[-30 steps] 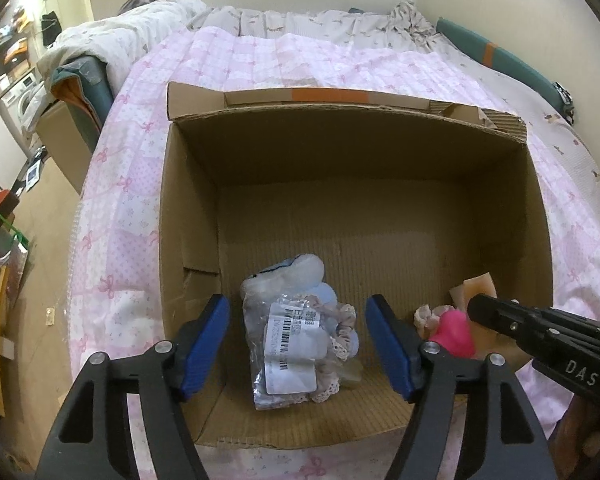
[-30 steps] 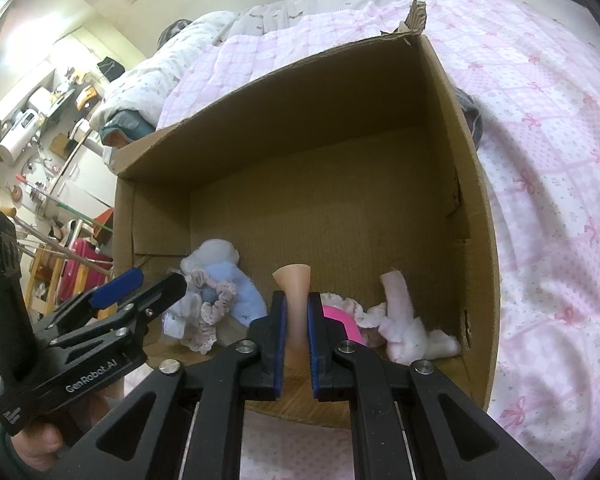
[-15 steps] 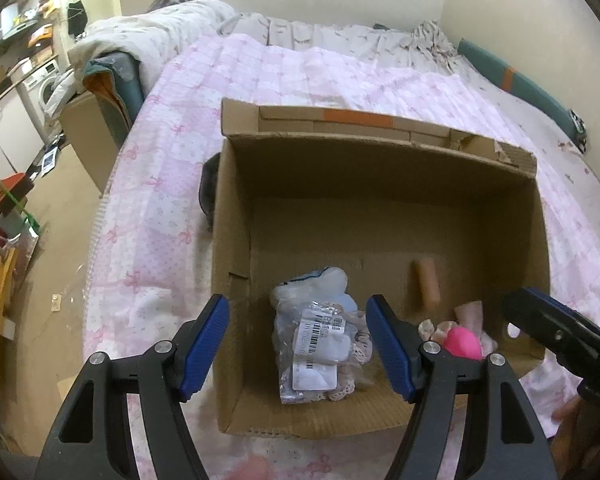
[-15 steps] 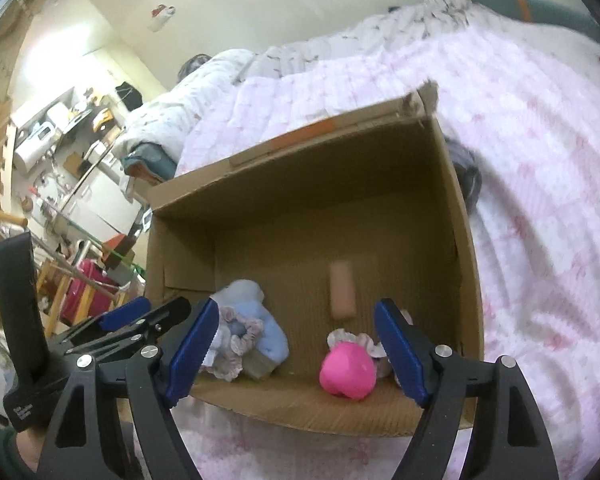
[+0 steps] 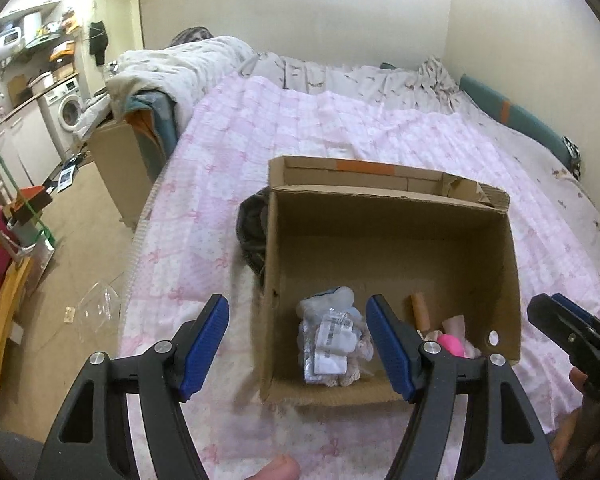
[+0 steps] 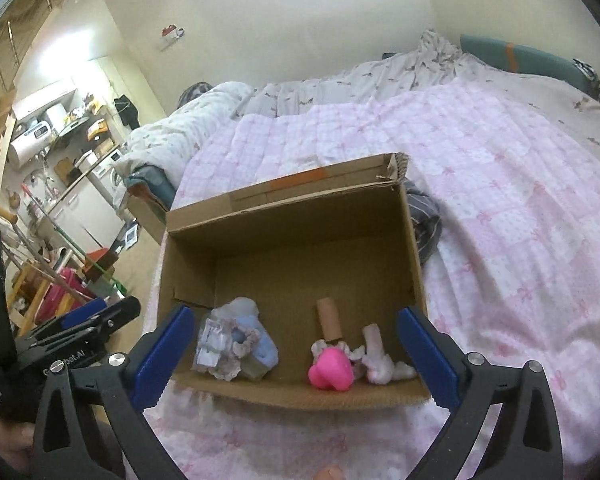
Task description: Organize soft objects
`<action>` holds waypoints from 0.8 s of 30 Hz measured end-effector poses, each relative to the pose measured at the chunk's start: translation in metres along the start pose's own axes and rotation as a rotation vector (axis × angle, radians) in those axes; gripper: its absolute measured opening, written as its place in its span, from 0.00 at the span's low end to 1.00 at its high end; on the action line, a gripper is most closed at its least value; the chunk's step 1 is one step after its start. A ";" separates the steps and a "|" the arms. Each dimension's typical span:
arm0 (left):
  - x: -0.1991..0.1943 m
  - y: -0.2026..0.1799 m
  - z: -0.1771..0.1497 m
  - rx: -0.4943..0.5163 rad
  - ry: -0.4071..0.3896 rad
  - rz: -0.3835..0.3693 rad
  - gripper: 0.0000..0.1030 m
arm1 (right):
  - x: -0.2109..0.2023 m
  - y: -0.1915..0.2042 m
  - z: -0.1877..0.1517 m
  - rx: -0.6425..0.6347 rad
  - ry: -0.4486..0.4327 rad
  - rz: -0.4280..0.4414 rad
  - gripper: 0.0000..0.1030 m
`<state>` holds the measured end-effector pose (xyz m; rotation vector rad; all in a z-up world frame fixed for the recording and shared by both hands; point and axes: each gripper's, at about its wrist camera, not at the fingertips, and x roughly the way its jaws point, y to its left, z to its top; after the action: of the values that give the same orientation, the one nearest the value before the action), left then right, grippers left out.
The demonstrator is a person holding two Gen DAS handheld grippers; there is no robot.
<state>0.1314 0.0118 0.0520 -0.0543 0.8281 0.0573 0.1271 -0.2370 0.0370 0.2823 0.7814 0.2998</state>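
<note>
Both hand-held grippers wide open, nothing between their pads.

The left black hand-held gripper with blue pads (image 5: pixel 298 346) is held level with its jaws spread wide and empty; a fingertip (image 5: pixel 278 469) of the person shows beneath it. The right black hand-held gripper with blue pads (image 6: pixel 296 354) also gapes, empty, and lies just to the right of the left one, with another fingertip (image 6: pixel 332 473) below.

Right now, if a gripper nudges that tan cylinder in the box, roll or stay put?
The tan cylinder lies on its side on the flat floor of the cardboard box, so it probably rolls sideways. It looks light. The pink toy at its near end may block it.
</note>
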 end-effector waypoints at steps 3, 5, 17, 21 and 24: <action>-0.014 0.007 -0.007 -0.006 -0.012 -0.003 0.79 | -0.009 0.007 -0.005 -0.016 0.002 -0.024 1.00; -0.023 0.010 -0.013 -0.008 -0.013 -0.009 0.85 | -0.017 0.012 -0.011 -0.036 -0.003 -0.038 1.00; -0.053 0.013 -0.053 -0.014 -0.007 -0.005 1.00 | -0.044 0.026 -0.043 -0.099 -0.006 -0.089 1.00; -0.056 0.014 -0.060 -0.015 -0.025 0.001 1.00 | -0.043 0.027 -0.054 -0.111 0.000 -0.106 1.00; -0.058 0.015 -0.068 -0.017 -0.051 0.004 1.00 | -0.039 0.025 -0.060 -0.115 0.002 -0.133 1.00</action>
<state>0.0413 0.0205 0.0490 -0.0667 0.7765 0.0697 0.0542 -0.2202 0.0303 0.1214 0.7785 0.2186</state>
